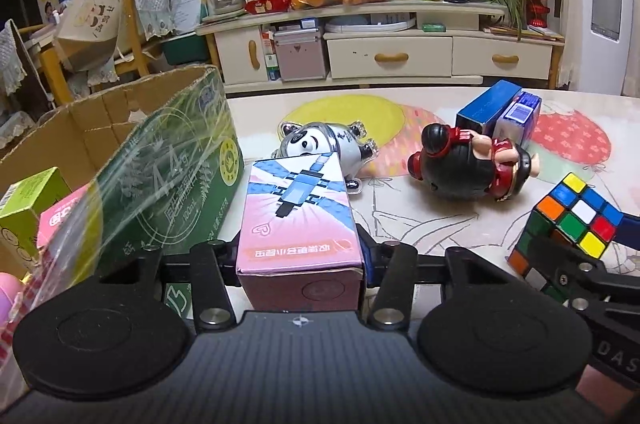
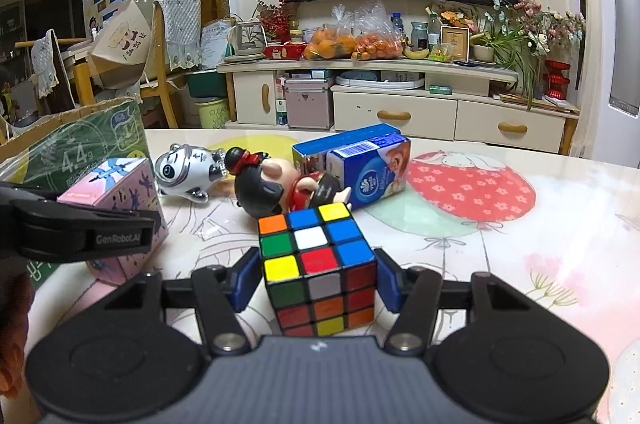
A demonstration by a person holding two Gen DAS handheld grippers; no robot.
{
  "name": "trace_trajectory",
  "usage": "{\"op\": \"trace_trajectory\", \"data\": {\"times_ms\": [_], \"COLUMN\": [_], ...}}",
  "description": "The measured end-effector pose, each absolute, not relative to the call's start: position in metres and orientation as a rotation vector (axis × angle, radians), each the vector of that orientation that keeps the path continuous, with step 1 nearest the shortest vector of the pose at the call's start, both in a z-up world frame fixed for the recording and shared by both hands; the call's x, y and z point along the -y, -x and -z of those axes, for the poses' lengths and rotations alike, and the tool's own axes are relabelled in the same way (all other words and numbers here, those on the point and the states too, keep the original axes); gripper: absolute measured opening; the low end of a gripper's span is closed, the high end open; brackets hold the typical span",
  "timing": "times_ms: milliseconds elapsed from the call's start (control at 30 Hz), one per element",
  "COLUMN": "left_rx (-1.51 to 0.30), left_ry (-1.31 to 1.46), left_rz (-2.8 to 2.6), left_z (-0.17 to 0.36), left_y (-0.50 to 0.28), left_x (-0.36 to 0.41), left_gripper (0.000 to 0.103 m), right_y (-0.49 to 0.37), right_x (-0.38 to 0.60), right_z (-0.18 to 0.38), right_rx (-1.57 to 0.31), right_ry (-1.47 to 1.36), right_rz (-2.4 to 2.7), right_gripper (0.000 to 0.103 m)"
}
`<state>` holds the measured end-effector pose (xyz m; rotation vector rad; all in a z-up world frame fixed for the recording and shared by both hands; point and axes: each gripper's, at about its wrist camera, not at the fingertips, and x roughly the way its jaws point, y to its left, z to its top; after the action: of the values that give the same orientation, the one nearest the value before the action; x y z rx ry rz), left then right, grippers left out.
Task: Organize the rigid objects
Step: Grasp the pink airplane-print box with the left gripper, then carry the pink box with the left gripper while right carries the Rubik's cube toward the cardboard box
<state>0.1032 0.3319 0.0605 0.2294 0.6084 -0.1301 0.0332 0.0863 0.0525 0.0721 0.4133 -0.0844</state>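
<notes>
My left gripper [image 1: 300, 256] is shut on a pink box [image 1: 298, 220] with a blue satellite print, held just right of the green carton [image 1: 168, 184]. The box also shows in the right wrist view [image 2: 124, 200] with the left gripper's finger across it. My right gripper [image 2: 316, 276] has its blue pads on both sides of the Rubik's cube [image 2: 318, 264], which stands on the table; the cube shows at the right of the left wrist view [image 1: 568, 228]. A panda figure [image 1: 320, 148] and a black-haired doll in red [image 1: 472, 168] lie on the table beyond.
The open green carton holds a green box [image 1: 28, 220] and a pink pack [image 1: 64, 220]. Blue boxes [image 2: 360, 168] lie behind the doll. The table [image 2: 520, 256] has a patterned cloth. A TV cabinet [image 2: 400, 104] stands beyond the far edge.
</notes>
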Motion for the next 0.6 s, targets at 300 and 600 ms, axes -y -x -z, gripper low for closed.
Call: {"op": "trace_trajectory", "data": {"times_ms": [300, 600], "left_rx": [-0.591, -0.592], "left_ry": [-0.228, -0.24], "left_rz": [0.167, 0.203], "left_z": [-0.07, -0.077], "left_y": [-0.087, -0.074], "left_x": [-0.334, -0.335], "left_gripper": [0.06, 0.06], "right_y": [-0.028, -0.02], "right_x": [-0.093, -0.097], "right_z": [-0.053, -0.057], "right_rx": [-0.408, -0.398], "right_ry": [-0.053, -0.041], "right_rz": [0.092, 0.108], "right_gripper": [0.056, 0.056]}}
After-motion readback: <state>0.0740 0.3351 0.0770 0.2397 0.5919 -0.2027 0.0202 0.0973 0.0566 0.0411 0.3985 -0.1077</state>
